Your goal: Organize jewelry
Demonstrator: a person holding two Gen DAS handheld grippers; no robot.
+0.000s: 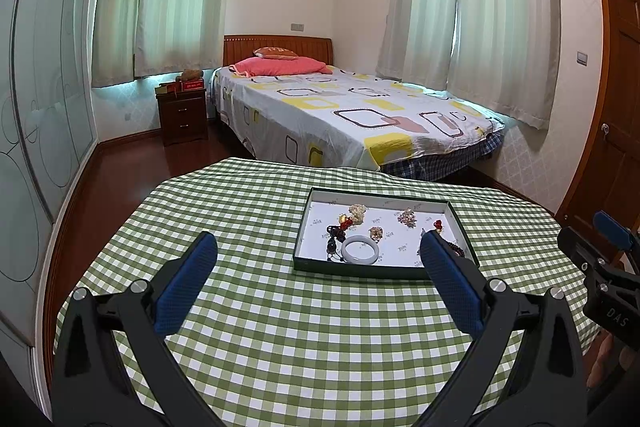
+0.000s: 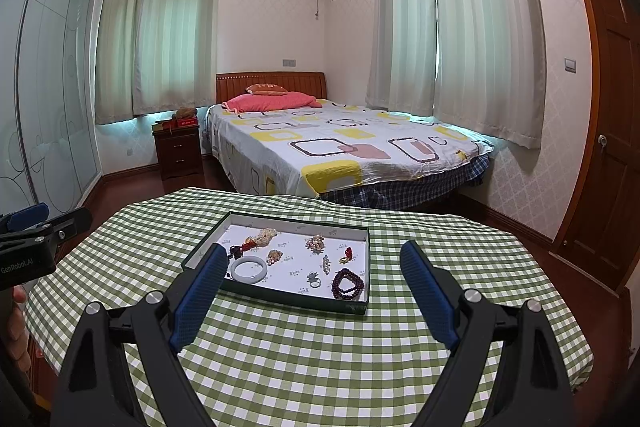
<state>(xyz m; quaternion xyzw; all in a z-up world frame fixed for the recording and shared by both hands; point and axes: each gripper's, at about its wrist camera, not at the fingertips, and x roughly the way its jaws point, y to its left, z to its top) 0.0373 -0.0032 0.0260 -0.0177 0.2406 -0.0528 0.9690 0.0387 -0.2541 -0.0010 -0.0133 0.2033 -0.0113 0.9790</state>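
Green-checked cloth covers the worktop [image 2: 304,355], which runs out to a rounded edge on the far side, short of the bed [image 2: 340,155]; dark floor shows between the two. A shallow, dark-rimmed tray [image 2: 276,297] sits toward the far half of the cloth, well in from every edge, with bare cloth on the near side and to both sides of it.

Inside the tray the jewelry lies loose on the white lining: a pale bangle [image 2: 249,270] in the near left corner, a dark red bead bracelet [image 2: 347,283] in the near right corner, a small ring [image 2: 314,281] between them, and clusters of beaded pieces [image 2: 316,242] farther back.

Both grippers hang over the near part of the cloth, short of the tray. The left gripper [image 1: 318,251] has its blue fingers [image 1: 188,283] spread wide with nothing between them, touching nothing. The right gripper [image 2: 310,263] stands the same way, its fingers [image 2: 430,297] far apart and empty, framing the tray from the near side.
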